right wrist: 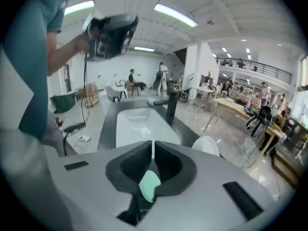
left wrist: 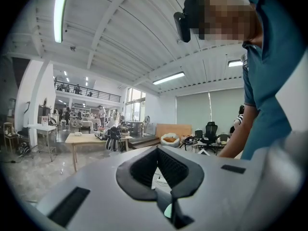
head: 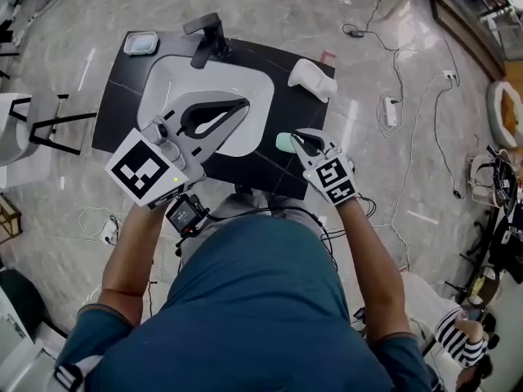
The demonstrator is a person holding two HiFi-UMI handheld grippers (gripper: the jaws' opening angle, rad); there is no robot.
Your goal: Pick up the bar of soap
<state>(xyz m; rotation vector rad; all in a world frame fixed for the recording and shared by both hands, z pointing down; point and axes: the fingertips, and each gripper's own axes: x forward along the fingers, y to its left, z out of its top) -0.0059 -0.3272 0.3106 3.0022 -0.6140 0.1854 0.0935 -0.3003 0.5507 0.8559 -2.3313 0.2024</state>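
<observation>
a small tray (head: 140,43) sits at the far left corner of the black counter (head: 282,96), with the tap (head: 208,39) just right of it, behind the white sink (head: 167,76). the left gripper (head: 242,106) hangs over the sink, its 2 jaws together at the tips with nothing between them. right of the sink, over the counter's near edge, the pale green bar of soap (head: 283,143) is clamped in the right gripper (head: 304,143) and sticks out to the left of its jaws. a white object (head: 313,78) lies near the far right corner.
</observation>
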